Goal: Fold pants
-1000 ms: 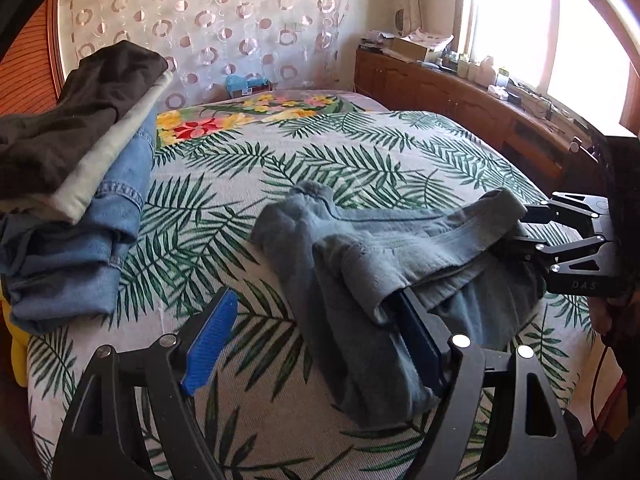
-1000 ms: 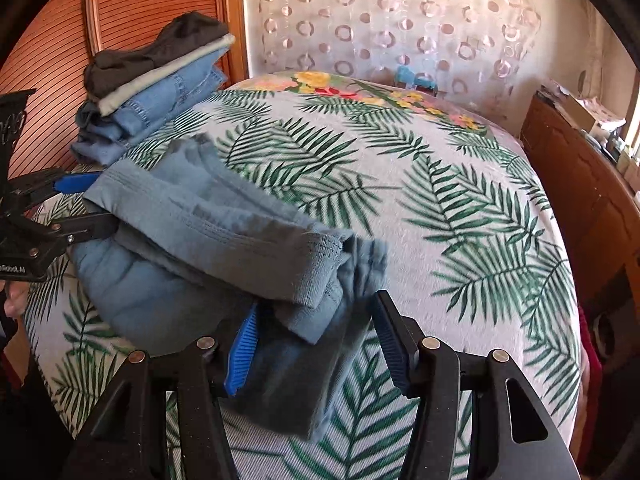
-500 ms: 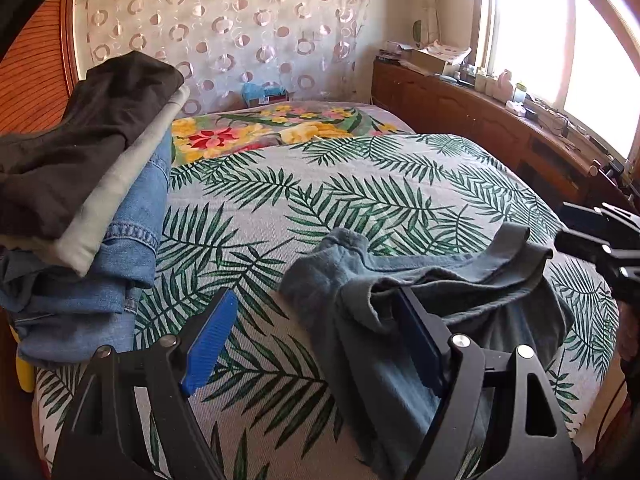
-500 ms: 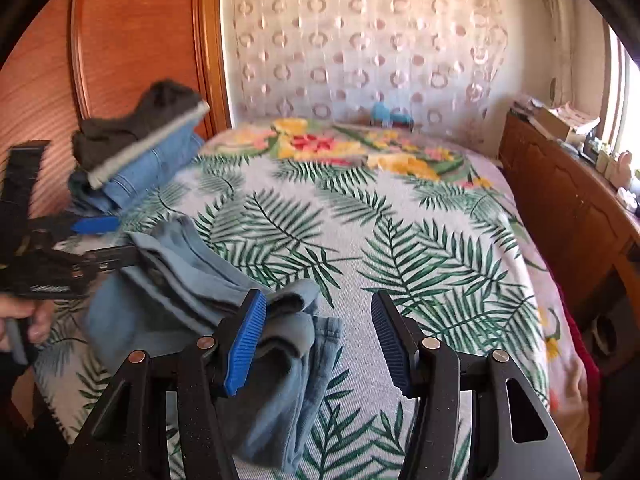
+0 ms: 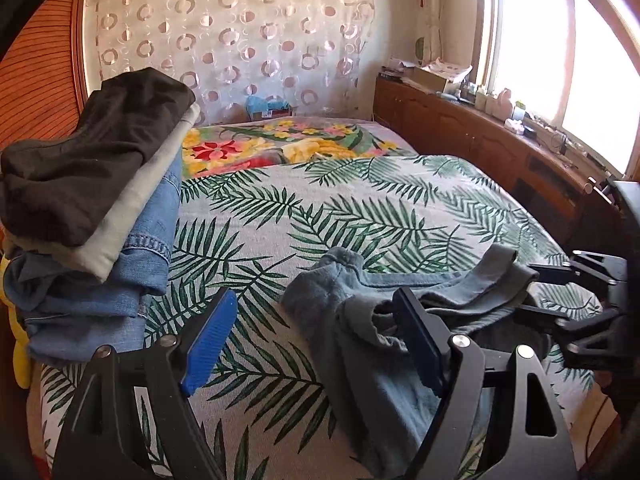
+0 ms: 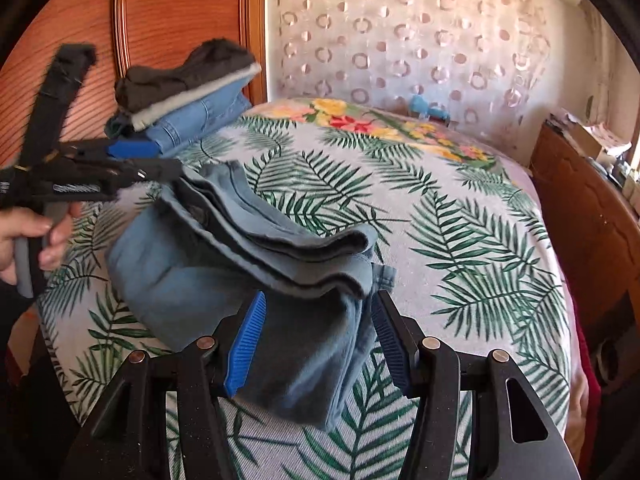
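Observation:
The grey-blue pants (image 5: 384, 344) lie folded in a rumpled bundle on the palm-leaf bedspread (image 5: 280, 216). In the right wrist view the pants (image 6: 256, 264) show stacked folded layers. My left gripper (image 5: 316, 344) is open, its right finger over the pants' left end. It also shows in the right wrist view (image 6: 164, 160), at the bundle's far left corner. My right gripper (image 6: 316, 340) is open, its jaws on either side of the bundle's near end. It also shows in the left wrist view (image 5: 548, 292), at the bundle's right end.
A stack of folded clothes (image 5: 92, 216), black over beige over denim, sits at the bed's left edge by the wooden wardrobe (image 6: 168, 20). A floral blanket (image 5: 280, 144) covers the far end. A wooden dresser (image 5: 500, 152) runs along the right under the window.
Both grippers lifted away half a second ago and have come back down to the bundle. The pants stay folded on the bed, now flatter and neater.

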Available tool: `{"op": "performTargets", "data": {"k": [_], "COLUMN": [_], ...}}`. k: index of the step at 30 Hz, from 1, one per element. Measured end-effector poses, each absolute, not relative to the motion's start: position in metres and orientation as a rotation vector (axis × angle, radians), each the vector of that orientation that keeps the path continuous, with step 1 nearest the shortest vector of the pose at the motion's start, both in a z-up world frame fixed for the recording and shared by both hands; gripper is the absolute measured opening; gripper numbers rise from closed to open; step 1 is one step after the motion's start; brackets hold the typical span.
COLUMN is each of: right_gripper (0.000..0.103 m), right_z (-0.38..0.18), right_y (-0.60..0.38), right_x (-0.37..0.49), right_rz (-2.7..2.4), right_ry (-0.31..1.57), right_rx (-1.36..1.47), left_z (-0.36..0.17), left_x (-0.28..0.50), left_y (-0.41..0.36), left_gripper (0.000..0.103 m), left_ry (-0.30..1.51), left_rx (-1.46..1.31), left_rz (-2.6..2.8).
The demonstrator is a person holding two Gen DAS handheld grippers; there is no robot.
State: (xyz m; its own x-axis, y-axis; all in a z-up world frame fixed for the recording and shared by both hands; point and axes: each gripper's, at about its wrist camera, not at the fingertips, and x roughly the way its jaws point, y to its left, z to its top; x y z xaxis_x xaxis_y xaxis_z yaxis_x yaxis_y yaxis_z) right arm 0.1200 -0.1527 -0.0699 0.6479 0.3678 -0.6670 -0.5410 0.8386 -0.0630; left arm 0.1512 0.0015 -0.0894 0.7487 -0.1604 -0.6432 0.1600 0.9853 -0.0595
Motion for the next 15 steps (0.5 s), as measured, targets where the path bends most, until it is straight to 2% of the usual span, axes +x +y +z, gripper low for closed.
{"op": "performTargets", "data": {"k": [8, 15], "right_gripper": [0.057, 0.057], "right_z": [-0.062, -0.054], "right_y": [-0.135, -0.144], "right_x": [0.161, 0.175], "right_rz": [0.430, 0.312], "right_ry": [0.654, 0.604], "right_rx": [-0.328, -0.224], "left_z": [-0.085, -0.103], "left_x": [0.120, 0.125], "left_y": [-0.007, -0.013], "left_gripper": [0.081, 0.081], "left_ry": [0.682, 0.732], "left_rx": [-0.020, 0.033], "left_rz": [-0.246, -0.227]}}
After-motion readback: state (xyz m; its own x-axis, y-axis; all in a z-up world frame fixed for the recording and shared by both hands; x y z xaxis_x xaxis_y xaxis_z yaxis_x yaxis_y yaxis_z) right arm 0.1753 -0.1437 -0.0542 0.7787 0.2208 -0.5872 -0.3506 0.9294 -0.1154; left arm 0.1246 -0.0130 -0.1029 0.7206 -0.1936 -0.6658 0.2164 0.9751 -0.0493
